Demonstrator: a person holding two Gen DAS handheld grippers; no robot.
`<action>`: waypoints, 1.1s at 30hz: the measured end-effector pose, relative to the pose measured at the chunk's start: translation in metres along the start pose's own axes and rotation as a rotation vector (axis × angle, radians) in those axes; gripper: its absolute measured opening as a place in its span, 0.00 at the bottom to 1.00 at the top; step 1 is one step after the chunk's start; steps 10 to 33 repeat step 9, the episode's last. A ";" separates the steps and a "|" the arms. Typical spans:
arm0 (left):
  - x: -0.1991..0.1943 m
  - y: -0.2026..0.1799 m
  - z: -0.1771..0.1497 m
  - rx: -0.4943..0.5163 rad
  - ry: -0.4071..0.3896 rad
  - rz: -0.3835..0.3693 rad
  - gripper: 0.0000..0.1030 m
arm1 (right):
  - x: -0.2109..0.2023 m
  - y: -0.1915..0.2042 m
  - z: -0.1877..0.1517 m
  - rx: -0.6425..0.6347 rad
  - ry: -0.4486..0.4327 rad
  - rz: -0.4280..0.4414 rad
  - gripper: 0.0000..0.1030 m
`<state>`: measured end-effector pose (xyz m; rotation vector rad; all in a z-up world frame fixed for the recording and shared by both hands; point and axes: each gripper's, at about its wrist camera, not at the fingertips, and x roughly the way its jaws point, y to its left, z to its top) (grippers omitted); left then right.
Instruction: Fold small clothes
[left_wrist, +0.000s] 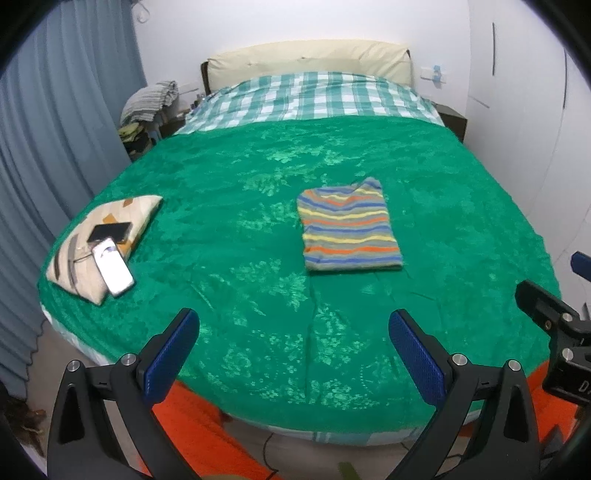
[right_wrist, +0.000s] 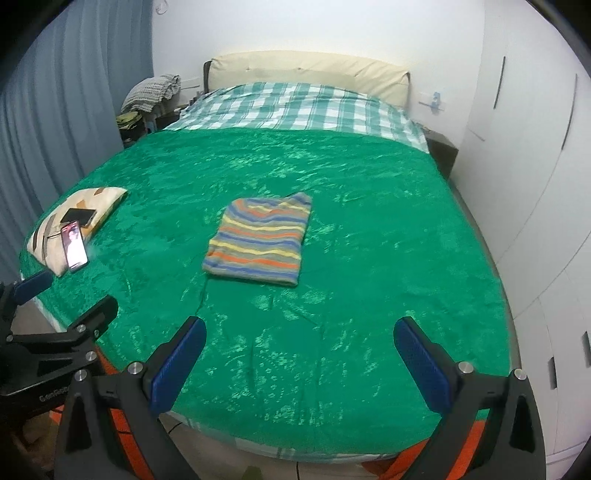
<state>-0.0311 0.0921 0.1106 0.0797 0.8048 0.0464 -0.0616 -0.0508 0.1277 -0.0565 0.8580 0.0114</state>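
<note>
We hover both grippers, left (left_wrist: 291, 332) and right (right_wrist: 299, 341), jaws wide and empty, over the soft, light, floppy shirt (left_wrist: 349, 228) — best pinched at its near corners.

A bed (left_wrist: 258, 332) is seen, spread with a green patterned blanket (left_wrist: 236, 177); a checked sheet (left_wrist: 314, 96) is exposed at its head. A folded striped garment (left_wrist: 349, 227) is laid mid-blanket, a patterned pillow (left_wrist: 74, 273) at the left edge.

Green blanket (left_wrist: 258, 221) lies bare all around the folded striped garment (left_wrist: 349, 229); only the pillow (left_wrist: 99, 243) with two phones (left_wrist: 112, 271) crowds the near-left edge.
</note>
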 end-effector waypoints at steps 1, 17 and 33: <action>0.000 0.000 0.001 -0.003 0.005 -0.014 1.00 | 0.000 -0.001 0.000 0.004 -0.002 0.001 0.98; -0.001 -0.005 0.003 0.000 -0.006 -0.006 1.00 | 0.002 -0.004 0.001 0.010 0.001 0.011 0.98; -0.001 -0.005 0.003 0.000 -0.006 -0.006 1.00 | 0.002 -0.004 0.001 0.010 0.001 0.011 0.98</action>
